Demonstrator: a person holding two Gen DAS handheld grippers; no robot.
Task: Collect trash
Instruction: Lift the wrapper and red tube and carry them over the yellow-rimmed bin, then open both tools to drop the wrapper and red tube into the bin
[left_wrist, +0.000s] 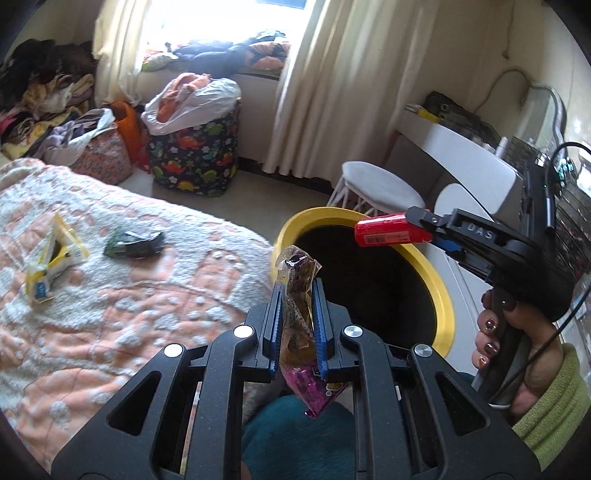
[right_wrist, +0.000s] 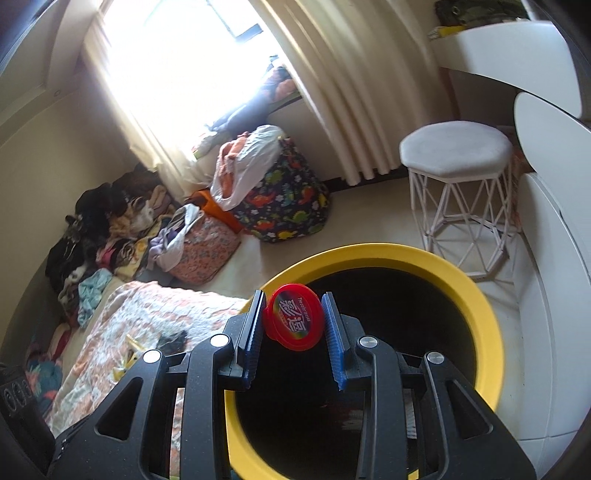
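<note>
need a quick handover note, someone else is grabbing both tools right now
Left tool: shut on a crumpled clear and purple wrapper, held just short of the yellow bin's near rim, not yet over the opening.
Right tool: shut on a red tube with a round printed cap, held above the bin's mouth.
Done: both pieces are picked up and carried to the bin.
Left: release the tube, bring the wrapper over the opening and release it. Then fetch the yellow wrapper and the dark green wrapper lying on the bedspread.
</note>
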